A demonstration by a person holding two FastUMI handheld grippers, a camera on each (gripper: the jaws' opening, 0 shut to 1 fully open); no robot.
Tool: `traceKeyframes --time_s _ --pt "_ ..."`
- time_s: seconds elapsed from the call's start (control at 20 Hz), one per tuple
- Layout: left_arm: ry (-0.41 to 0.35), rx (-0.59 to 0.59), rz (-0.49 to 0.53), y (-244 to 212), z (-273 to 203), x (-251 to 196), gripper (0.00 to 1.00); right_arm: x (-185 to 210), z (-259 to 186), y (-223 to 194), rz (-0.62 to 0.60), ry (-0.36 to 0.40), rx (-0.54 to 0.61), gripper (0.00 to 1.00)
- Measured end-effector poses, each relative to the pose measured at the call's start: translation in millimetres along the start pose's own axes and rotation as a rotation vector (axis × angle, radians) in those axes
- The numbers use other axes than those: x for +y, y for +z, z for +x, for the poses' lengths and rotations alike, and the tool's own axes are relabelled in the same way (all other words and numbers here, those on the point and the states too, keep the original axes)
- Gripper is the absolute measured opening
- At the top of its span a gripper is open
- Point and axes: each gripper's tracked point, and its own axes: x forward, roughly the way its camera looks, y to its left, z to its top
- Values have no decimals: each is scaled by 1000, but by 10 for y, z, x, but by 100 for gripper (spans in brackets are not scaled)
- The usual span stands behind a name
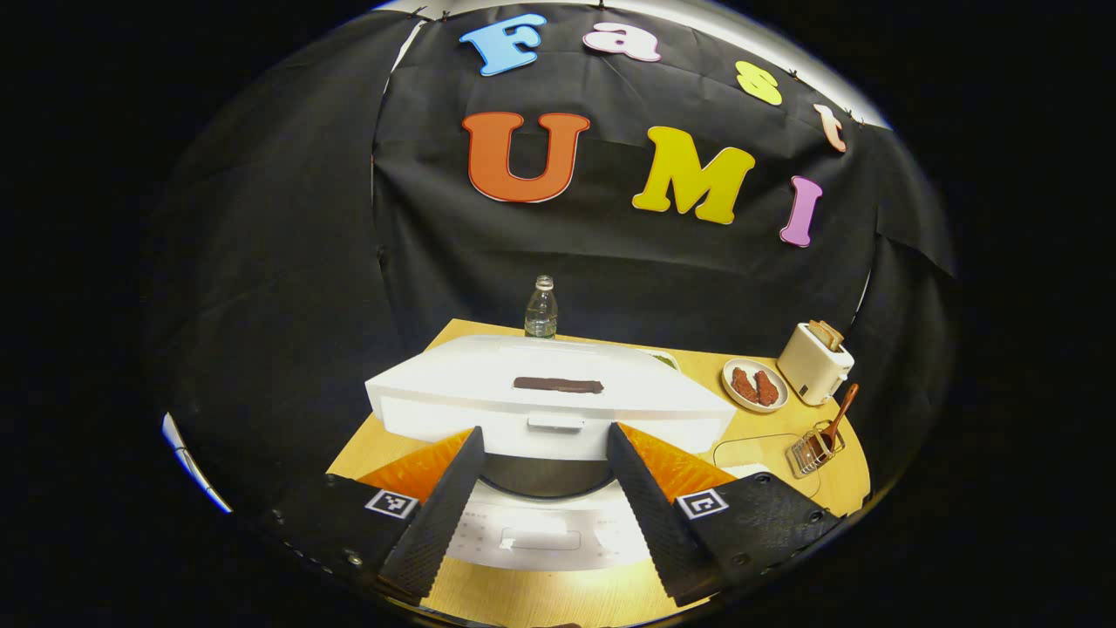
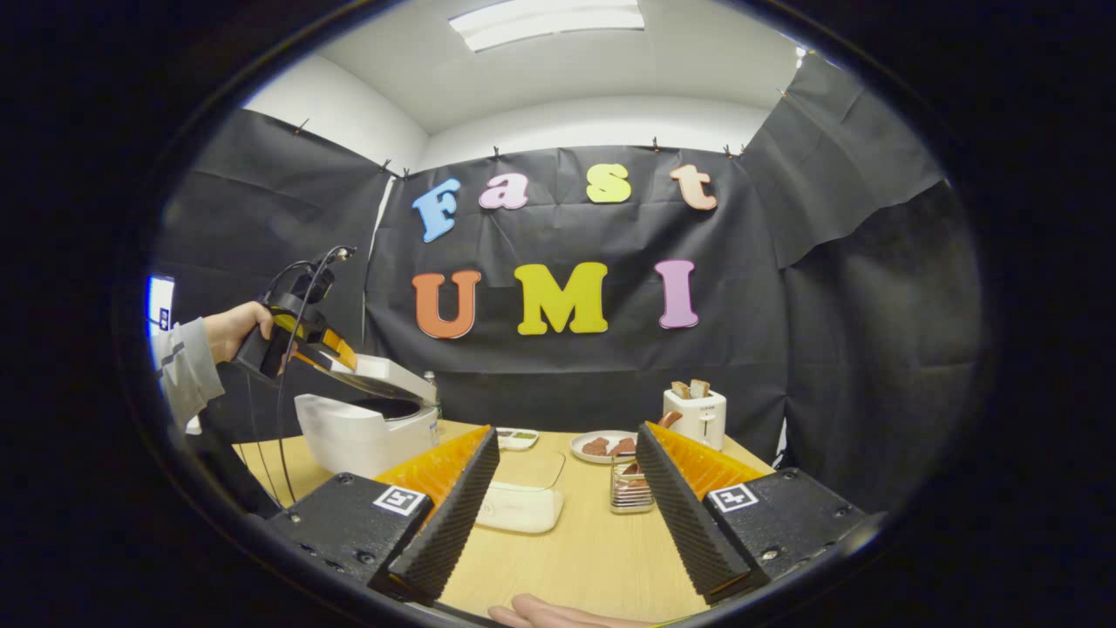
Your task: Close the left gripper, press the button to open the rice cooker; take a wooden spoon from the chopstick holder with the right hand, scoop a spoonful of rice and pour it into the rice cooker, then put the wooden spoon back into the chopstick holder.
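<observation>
The left hand-held gripper (image 1: 542, 488) hangs just above and in front of the rice cooker (image 1: 549, 410), its 2 fingers spread apart and grasping nothing. Between them lies the cooker's front panel with its button (image 1: 540, 539), and beyond that the lid (image 1: 549, 384), already tilted up so the dark pot mouth shows beneath its front edge. In the right gripper view the same unit (image 2: 301, 336) sits in a person's hand (image 2: 235, 330) over the raised lid, off to the right gripper's left.

The right hand-held gripper (image 2: 565, 510) is released too, fingers wide with nothing in them, hovering low over the counter (image 2: 575, 558). Ahead between its fingers and a little left stands a clear rice box (image 2: 523, 497); just inside its right finger, slightly farther off, is the wire holder (image 2: 629, 488). From the left gripper view the holder (image 1: 813, 449) stands to the right of the cooker, with the wooden spoon (image 1: 839, 414) leaning in it, handle up and tilted to the right.

With the cooker judged open, the next step is fetching the spoon, and the right gripper is clearly the nearer 1. The handle's long axis runs steeply upward, so the fingers would need to close across it from the side, ahead and slightly right.
</observation>
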Motion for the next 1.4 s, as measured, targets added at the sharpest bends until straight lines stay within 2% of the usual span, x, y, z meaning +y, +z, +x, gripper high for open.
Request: traceKeyframes --time_s 0.1,0.15,0.3,0.55,0.65,0.7,0.75,0.8,0.9,0.95,1.0,1.05,1.1,1.15,1.2,1.25,1.3,1.4 --pt "-4 19 -10 -38 -5 -11 93 23 -10 28 -5 4 -8 96" --pt "-6 27 -1 -71 -11 -3 93 25 -16 38 -6 4 -11 100" --pt "-10 12 1 -30 -21 7 92 24 0 15 0 4 -4 100" --pt "3 -64 4 402 -20 -36 90 -4 93 -8 0 3 11 100" --pt "-16 -88 -5 579 15 -109 90 -49 158 -15 0 -7 14 100" --pt "-41 -59 -21 588 74 -173 90 -68 201 -14 4 -11 15 100" --pt "-55 -33 -30 548 132 -228 84 -81 244 -22 10 -12 18 96" --pt "-51 -22 -22 527 179 -228 83 -87 296 -47 15 -12 23 100" --pt "-26 -39 3 604 279 -185 83 -119 394 -115 25 -16 42 100" --pt "-28 -48 5 665 299 -203 83 -132 462 -154 31 -16 54 96" --pt "-29 -56 7 738 307 -211 83 -143 527 -187 36 -16 65 100" --pt "-24 -69 8 821 331 -200 83 -162 596 -217 43 -19 76 96" --pt "-21 -89 8 932 356 -196 83 -178 673 -248 50 -21 88 100" --pt "-23 -118 2 1075 369 -212 83 -180 750 -271 53 -21 101 96" --pt "-32 -147 -7 1215 370 -235 83 -192 821 -290 51 -20 111 100" --pt "-36 -182 -19 1353 365 -248 83 -211 900 -292 48 -21 117 96" --pt "-48 -222 -35 1512 348 -271 84 -230 970 -278 49 -24 117 100" --pt "-86 -269 -76 1791 343 -304 88 -233 1113 -281 57 -19 123 100"
